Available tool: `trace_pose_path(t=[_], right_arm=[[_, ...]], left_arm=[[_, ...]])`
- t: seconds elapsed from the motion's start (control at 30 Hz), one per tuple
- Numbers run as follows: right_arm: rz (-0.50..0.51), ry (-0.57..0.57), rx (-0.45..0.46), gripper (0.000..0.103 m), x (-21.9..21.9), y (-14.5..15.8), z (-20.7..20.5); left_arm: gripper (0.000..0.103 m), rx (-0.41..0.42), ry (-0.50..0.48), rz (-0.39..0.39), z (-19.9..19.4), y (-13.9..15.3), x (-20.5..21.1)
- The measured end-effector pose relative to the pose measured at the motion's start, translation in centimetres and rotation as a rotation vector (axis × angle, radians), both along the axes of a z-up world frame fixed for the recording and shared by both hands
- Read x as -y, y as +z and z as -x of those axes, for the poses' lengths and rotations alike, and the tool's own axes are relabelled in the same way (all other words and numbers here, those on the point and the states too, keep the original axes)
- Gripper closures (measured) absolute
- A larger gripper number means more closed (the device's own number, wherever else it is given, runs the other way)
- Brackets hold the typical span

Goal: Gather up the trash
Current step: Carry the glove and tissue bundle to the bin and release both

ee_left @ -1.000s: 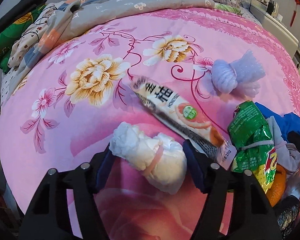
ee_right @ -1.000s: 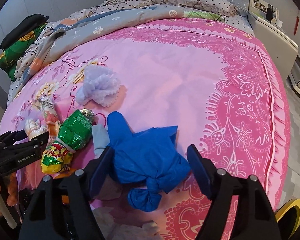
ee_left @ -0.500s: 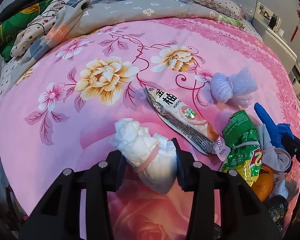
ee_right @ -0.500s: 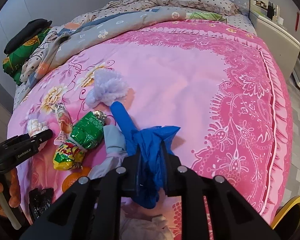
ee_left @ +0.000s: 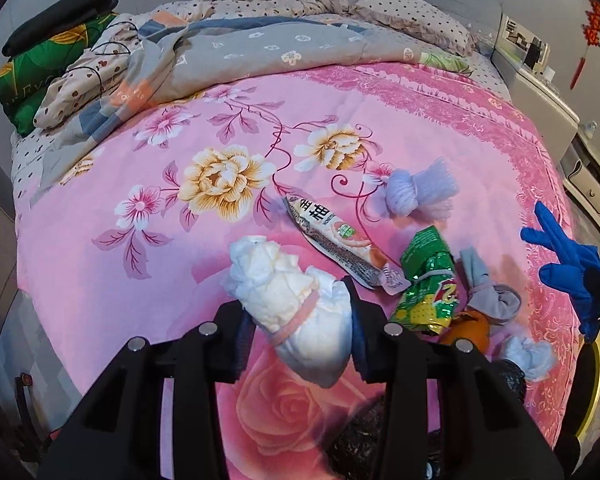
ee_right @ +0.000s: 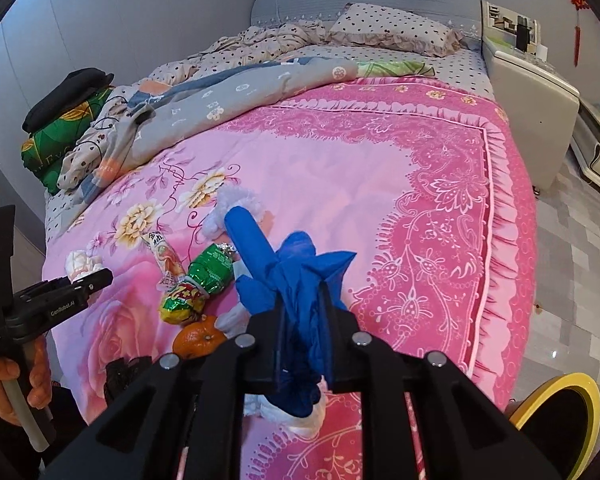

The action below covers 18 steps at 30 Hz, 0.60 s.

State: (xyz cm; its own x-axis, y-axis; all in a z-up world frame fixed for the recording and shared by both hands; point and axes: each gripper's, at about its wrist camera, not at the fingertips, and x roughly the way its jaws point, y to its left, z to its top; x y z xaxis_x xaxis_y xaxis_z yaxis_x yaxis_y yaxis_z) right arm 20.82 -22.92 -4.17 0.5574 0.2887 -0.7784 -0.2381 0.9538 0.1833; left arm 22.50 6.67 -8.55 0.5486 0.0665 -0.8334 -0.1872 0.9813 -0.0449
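Note:
A white tissue wad point(ee_left: 284, 288) bound with a pink rubber band is lifted off the pink bedspread point(ee_left: 140, 300), and my left gripper point(ee_left: 298, 300) is shut on it. My right gripper point(ee_right: 304, 304) is shut on a blue glove point(ee_right: 260, 252), held up off the bed with its fingers sticking out past the jaws. Still lying on the bed are a long snack wrapper point(ee_left: 332, 236), a green snack bag point(ee_left: 428, 280), a lilac foam net point(ee_left: 416, 192), a grey wad point(ee_left: 488, 292), an orange point(ee_right: 200, 338) and a pale wad point(ee_left: 528, 356).
A yellow-rimmed bin point(ee_right: 556, 412) stands on the floor at the bed's near right corner. A crumpled grey quilt point(ee_left: 260, 52) and pillows fill the far end of the bed. A bedside cabinet point(ee_right: 528, 92) is at the right, and dark crinkled trash point(ee_left: 360, 440) lies close under the left gripper.
Both grippers have shut, the left on the white wad and the right on the blue glove, and both have risen off the bedspread with their loads.

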Motion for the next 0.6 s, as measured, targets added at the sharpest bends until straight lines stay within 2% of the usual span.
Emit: trace_pose_path(t=[0.3,0.6], right_arm=[[-0.013,-0.024,0.086,0.090,2.9,4.8,4.3],[-0.008,-0.098,0.153,0.090,7.1,8.1,8.5]], left_arm=[[0.065,0.092,-0.071,0.017,3.3,5.8,3.2],[0.065,0.131,-0.204,0.075,6.0,9.7,9.1]])
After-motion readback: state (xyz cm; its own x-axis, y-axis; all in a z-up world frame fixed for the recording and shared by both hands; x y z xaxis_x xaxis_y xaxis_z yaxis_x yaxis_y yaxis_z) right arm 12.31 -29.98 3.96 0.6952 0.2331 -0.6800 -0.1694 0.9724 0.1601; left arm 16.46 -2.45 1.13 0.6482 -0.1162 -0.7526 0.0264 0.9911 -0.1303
